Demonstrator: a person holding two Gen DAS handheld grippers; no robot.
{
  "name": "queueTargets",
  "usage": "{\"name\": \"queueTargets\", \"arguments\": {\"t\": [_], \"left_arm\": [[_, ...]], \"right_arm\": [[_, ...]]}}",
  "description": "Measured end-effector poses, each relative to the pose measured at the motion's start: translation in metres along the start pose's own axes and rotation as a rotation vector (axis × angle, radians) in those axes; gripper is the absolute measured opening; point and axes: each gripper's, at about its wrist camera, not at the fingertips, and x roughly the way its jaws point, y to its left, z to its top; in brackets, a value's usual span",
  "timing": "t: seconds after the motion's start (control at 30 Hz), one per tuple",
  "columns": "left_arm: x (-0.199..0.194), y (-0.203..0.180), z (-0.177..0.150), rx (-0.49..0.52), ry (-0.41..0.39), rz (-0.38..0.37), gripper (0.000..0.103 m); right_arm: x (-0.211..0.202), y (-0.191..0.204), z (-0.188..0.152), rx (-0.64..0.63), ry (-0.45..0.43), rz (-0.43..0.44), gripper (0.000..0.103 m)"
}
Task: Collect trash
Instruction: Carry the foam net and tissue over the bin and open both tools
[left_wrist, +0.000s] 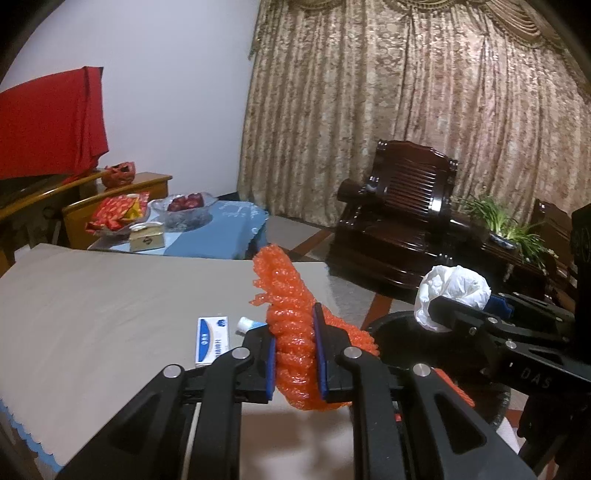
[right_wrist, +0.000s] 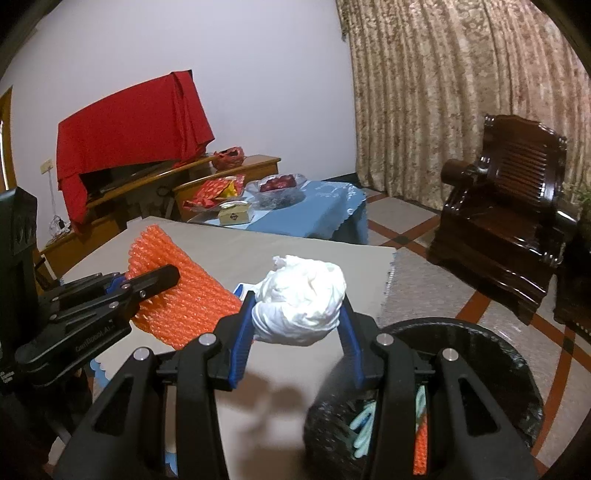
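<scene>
The left gripper (left_wrist: 297, 354) is clamped tight on a strip of orange foam fruit netting (left_wrist: 291, 321), its blue pads (left_wrist: 320, 354) pressing both sides of the bunched mesh, which rises above the fingers and hangs below them, clear of the table. The right gripper (right_wrist: 297, 325) stands partly open, its pads squeezing a crumpled white tissue wad (right_wrist: 301, 302) that fills the gap between them; this too is held up off the surface.

Just below and to the right of the right gripper sits a round bin lined with a black bag (right_wrist: 517, 369), beside the table's edge; pale green and orange scraps lie inside it.

Under both grippers runs a table covered in a grey-beige mat (left_wrist: 110, 302). On it, just left of the left gripper's fingers, lie a blue-and-white toothpaste box (left_wrist: 212, 339) and, touching its far end, a small tube (left_wrist: 249, 324).

Farther off stands a low table with a blue cloth (right_wrist: 325, 210), bearing a glass bowl of red fruit (right_wrist: 279, 186), a small box and red packets. Behind, a red cloth (right_wrist: 129, 136) drapes over furniture; a dark wooden armchair (right_wrist: 509, 206) stands before patterned curtains (right_wrist: 461, 74).
</scene>
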Motion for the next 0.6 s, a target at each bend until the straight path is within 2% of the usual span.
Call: {"name": "queueTargets", "arguments": {"t": [0.3,0.6], "left_arm": [[0.003,-0.040,0.005,0.045,-0.007,-0.069,0.016],[0.021,-0.080,0.003,0.096,0.020,-0.145,0.016]], "right_arm": [[-0.027,-0.030,-0.011,0.027,-0.018,-0.072,0.041],[-0.045,-0.068,-0.026,0.074,-0.023,-0.163,0.041]]}}
